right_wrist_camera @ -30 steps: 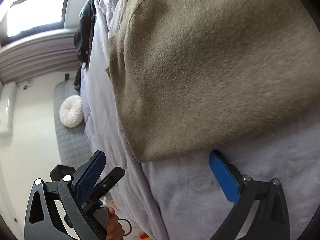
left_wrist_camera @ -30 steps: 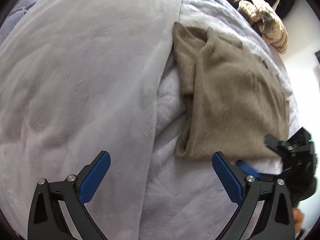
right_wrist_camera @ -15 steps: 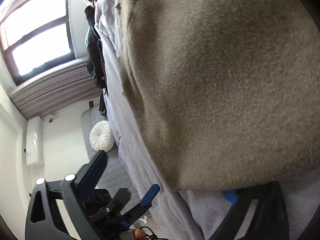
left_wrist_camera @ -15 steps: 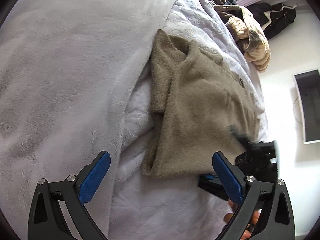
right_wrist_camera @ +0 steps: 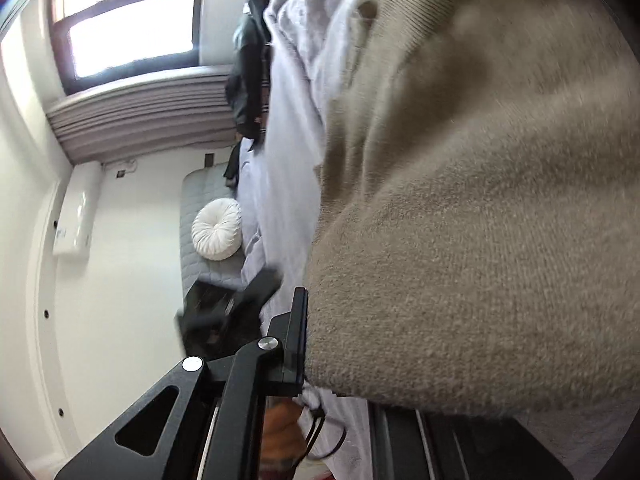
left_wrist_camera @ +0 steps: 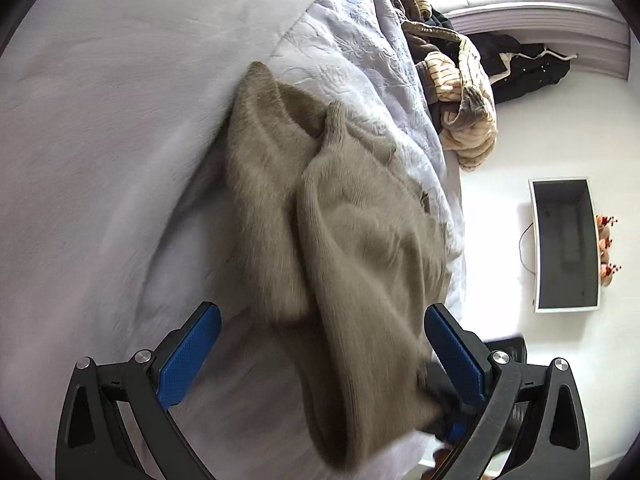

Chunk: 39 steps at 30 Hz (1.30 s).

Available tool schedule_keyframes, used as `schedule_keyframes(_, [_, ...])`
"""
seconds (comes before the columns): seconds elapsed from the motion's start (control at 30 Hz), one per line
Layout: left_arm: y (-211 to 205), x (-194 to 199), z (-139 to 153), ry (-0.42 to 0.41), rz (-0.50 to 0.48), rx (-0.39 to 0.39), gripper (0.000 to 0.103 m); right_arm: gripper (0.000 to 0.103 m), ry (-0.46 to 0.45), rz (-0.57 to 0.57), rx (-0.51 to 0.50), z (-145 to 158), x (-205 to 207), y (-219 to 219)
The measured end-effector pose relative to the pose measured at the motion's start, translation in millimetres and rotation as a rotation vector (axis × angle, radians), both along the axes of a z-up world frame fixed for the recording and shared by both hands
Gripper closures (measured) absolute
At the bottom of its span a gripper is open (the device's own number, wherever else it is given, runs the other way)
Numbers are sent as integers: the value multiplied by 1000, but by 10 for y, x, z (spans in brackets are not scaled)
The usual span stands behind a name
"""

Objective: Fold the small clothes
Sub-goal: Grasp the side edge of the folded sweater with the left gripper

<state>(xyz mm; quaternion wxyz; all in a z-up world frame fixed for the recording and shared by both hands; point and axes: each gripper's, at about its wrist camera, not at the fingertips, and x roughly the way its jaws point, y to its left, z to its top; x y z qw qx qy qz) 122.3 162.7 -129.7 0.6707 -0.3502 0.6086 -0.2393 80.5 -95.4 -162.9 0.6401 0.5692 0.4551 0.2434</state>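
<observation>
The taupe knit sweater [left_wrist_camera: 352, 240] lies on the lavender bedspread [left_wrist_camera: 100, 140], its near hem lifted. The right tongs [right_wrist_camera: 316, 344] have just been closing and now pinch that hem. The left tongs [left_wrist_camera: 320, 356] stand spread, the sweater between their 2 blue pads [left_wrist_camera: 188, 356], untouched.

Free room: the bare grey bedspread [left_wrist_camera: 100, 152] fills the left of the left wrist view; you can pass there.
Blocked: the taupe sweater [left_wrist_camera: 352, 248] drapes between your left gripper [left_wrist_camera: 320, 352] fingers.
Obstacle: clothes pile [left_wrist_camera: 452, 80], upper right.
Right view: sweater fills the right side.
</observation>
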Motion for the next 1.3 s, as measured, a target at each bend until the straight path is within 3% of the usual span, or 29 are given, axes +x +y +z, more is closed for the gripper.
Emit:
schedule_keyframes(0.1, [-238,174,-9,-13,-46,-1,1,93,7,29,-15,-6,-46,6])
schedule_keyframes(0.2, [-508,259,28,-46,-109,88,1,93,28,70,-56,-67,-96,57])
schedule_keyframes(0.27, [-653,277,42,-83,-141,163,12,93,59,99,-87,-102,-138,63])
schedule_keyframes(0.3, [-703,283,39,-96,-156,199,27,93,88,127,-104,-120,-162,70])
schedule_keyframes(0.33, [-747,289,24,-100,-170,236,33,90,102,144,-112,-130,-188,60])
schedule_keyframes(0.47, [-813,276,-10,-115,-175,312,33,89,155,265,-275,-37,-320,-5])
schedule_keyframes(0.5, [-816,272,-10,-121,-174,326,33,84,161,281,-310,-6,-350,-55])
schedule_keyframes(0.53, [-830,269,-1,-127,-172,346,33,59,167,288,-334,15,-375,-102])
schedule_keyframes(0.57, [-834,263,-3,-131,-172,361,33,26,175,287,-365,52,-401,-190])
schedule_keyframes(0.6, [-832,258,-4,-134,-174,376,33,21,167,270,-388,109,-421,-296])
schedule_keyframes(0.83, [-929,236,-33,-149,-181,507,33,23,143,150,-521,315,-323,-861])
schedule_keyframes(0.9, [-987,227,-37,-154,-189,550,33,29,138,150,-570,332,-215,-925])
schedule_keyframes(1.07, [-1072,217,-49,-163,-194,603,33,76,129,171,-694,226,-138,-992])
schedule_keyframes(1.3, [-1120,209,-55,-167,-189,642,33,84,184,213,-727,-123,-114,-953])
